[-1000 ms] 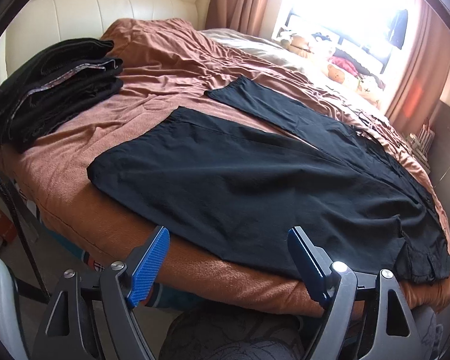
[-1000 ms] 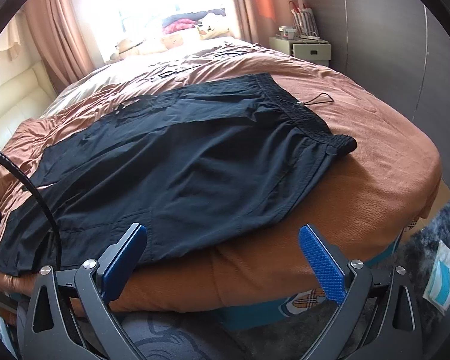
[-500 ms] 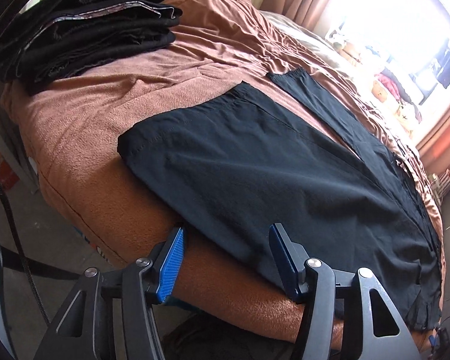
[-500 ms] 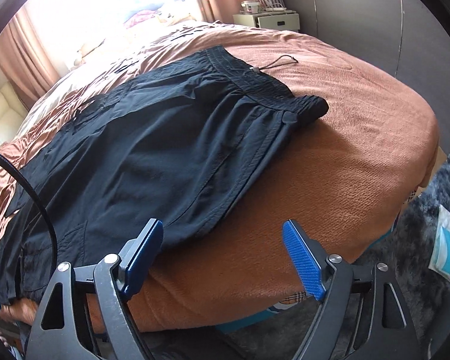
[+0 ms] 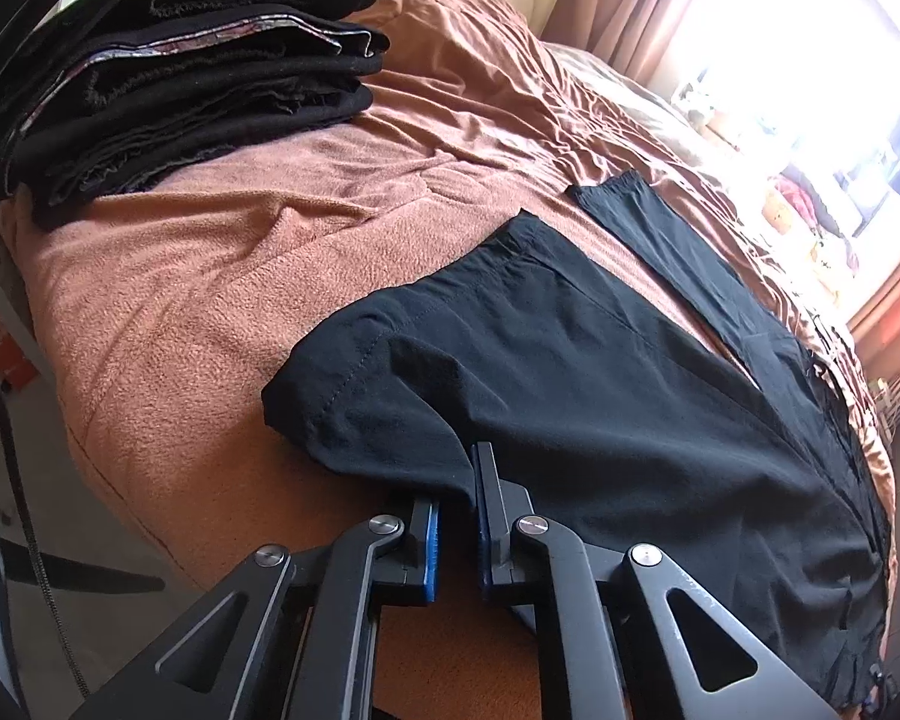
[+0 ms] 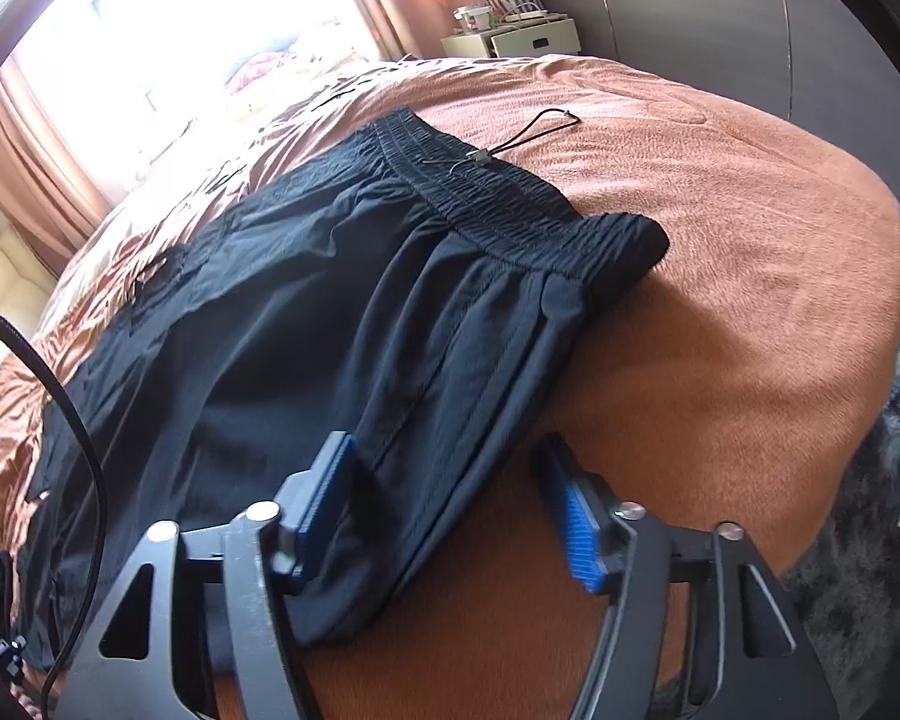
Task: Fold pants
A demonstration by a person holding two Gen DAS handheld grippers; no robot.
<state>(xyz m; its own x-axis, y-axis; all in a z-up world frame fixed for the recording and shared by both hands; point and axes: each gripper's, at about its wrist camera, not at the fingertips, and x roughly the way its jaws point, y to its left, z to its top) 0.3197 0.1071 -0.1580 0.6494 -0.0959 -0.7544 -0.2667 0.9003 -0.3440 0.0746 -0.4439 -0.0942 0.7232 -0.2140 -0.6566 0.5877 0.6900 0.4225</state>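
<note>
black pants (image 5: 600, 396) flat on bed (image 5: 210, 276). left gripper (image 5: 455, 519) closing, fingers pinching leg hem, fingertips hidden under fabric. right gripper (image 6: 444, 498) closing, side edge between fingers, not clamped yet.

Pants (image 5: 570, 372) on bed (image 5: 222, 276)

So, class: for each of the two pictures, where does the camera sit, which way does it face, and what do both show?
Left wrist: rides behind the left claw, looking down over the bed's near edge at the pants leg hem; jaws closing, fabric pinched.
Right wrist: behind the right claw, facing the waistband; jaws closing, fabric between, unpressed.
Shared: same pants, brown blanket, bright window.
</note>
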